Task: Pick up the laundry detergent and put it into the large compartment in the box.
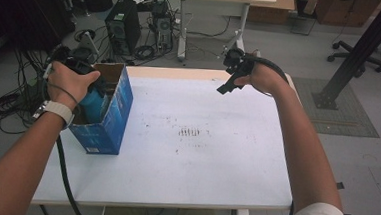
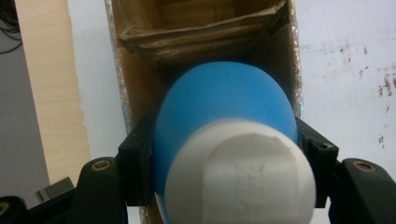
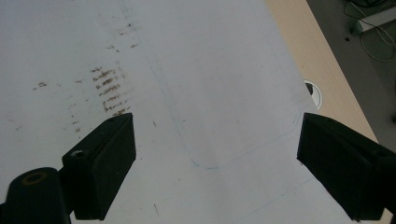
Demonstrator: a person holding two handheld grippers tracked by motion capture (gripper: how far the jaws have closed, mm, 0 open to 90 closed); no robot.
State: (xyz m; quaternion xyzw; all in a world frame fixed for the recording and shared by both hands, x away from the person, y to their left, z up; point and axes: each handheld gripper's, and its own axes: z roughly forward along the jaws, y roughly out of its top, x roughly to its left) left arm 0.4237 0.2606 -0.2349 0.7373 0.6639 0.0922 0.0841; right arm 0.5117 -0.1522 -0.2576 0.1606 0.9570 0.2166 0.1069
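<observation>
Gripping blue bottle [image 2: 224,107] | left tool [image 2: 224,158] | over open box [image 1: 112,118]

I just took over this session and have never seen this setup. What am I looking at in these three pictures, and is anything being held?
No robot here: a person holds a two-jaw gripper in each hand. The high view looks down on the white table from the person's side. The other two pictures come from cameras riding on the grippers, looking along their black jaws. The left gripper is clamped on a blue bottle with a white cap, held at the open top of a blue cardboard box standing at the table's left. The right gripper is open and empty, raised over the stained tabletop.
</observation>
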